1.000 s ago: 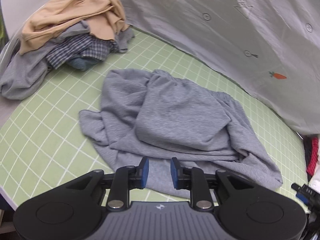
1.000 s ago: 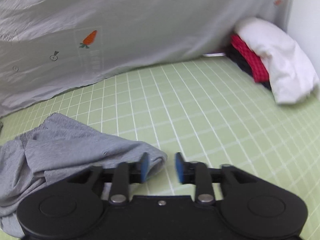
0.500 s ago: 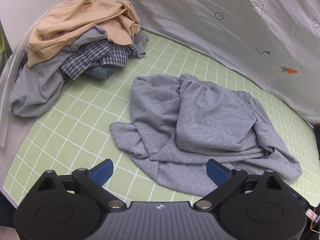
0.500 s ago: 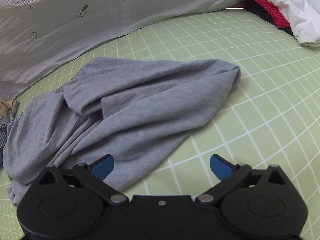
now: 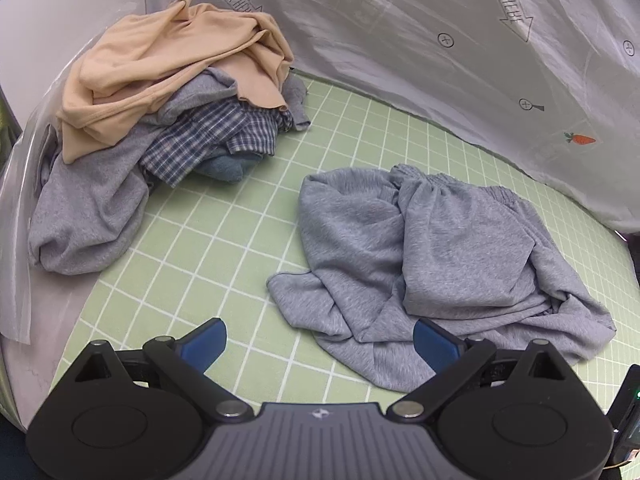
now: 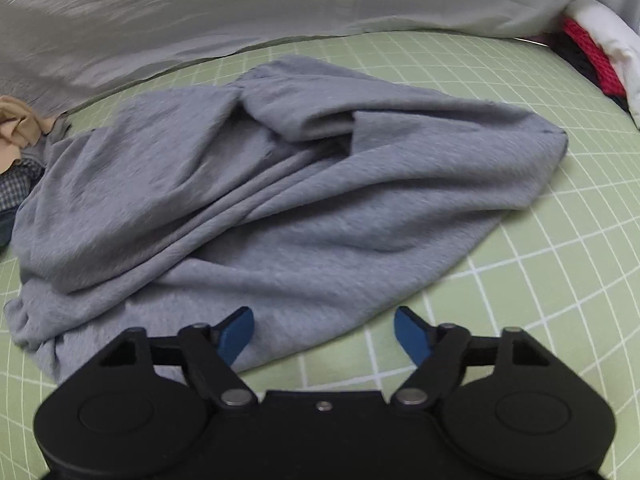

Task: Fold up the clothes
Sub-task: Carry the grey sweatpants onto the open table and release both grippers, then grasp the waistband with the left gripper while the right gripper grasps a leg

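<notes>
A crumpled pair of grey shorts (image 5: 432,256) with an elastic waistband lies bunched on the green grid mat (image 5: 224,240). My left gripper (image 5: 320,340) hovers open above the mat at the garment's near left edge, its blue pads (image 5: 204,342) wide apart and holding nothing. In the right wrist view the same grey shorts (image 6: 280,184) fill the middle. My right gripper (image 6: 324,334) stands open just above their near hem, empty between its fingers.
A pile of unfolded clothes (image 5: 160,128) with a tan shirt on top sits at the mat's far left. A grey printed sheet (image 5: 440,40) hangs behind. White and red folded clothes (image 6: 600,52) lie at the far right. A plastic bag (image 5: 20,240) edges the left side.
Both grippers were shut one second ago and have since opened wide. Both have drawn back from the grey shorts, which now lie loose on the mat.
</notes>
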A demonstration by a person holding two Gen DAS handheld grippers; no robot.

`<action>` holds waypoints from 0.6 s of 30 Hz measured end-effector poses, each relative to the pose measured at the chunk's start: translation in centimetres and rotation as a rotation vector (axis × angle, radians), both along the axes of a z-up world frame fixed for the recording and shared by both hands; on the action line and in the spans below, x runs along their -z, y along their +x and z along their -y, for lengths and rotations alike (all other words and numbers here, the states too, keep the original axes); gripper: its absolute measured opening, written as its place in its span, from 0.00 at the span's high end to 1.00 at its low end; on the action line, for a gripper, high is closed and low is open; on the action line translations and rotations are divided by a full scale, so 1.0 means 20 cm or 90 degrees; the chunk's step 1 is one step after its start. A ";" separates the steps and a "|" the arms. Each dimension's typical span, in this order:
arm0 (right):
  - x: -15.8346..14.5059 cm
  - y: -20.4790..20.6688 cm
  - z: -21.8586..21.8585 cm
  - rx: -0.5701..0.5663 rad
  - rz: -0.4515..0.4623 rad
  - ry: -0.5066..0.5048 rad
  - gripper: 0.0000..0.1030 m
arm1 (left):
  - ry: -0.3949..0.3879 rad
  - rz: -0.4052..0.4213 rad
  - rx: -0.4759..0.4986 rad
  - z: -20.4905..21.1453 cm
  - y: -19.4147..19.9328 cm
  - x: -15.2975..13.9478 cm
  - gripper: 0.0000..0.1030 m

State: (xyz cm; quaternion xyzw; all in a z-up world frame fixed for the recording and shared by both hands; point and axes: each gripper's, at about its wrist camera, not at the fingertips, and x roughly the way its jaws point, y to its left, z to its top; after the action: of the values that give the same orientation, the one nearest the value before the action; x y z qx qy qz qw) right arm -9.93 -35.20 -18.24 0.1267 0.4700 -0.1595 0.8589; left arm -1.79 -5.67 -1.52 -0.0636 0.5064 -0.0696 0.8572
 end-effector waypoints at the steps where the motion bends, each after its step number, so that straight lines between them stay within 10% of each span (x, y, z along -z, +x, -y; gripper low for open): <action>1: 0.00 0.00 -0.01 -0.018 0.002 -0.006 0.38 | -0.001 0.001 0.000 0.01 -0.01 0.00 0.04; 6: -0.02 -0.01 -0.06 -0.110 0.010 -0.033 0.99 | -0.011 0.001 -0.017 0.06 -0.08 -0.01 0.04; 18: -0.14 -0.13 0.34 -0.141 0.025 -0.073 1.00 | -0.044 -0.009 -0.087 0.31 -0.21 0.03 0.04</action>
State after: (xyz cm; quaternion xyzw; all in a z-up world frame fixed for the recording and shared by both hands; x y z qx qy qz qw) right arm -12.60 -42.06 -15.50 0.0278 0.4540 -0.0881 0.8862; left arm -5.91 -11.84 -2.03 -0.1281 0.5044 -0.0280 0.8534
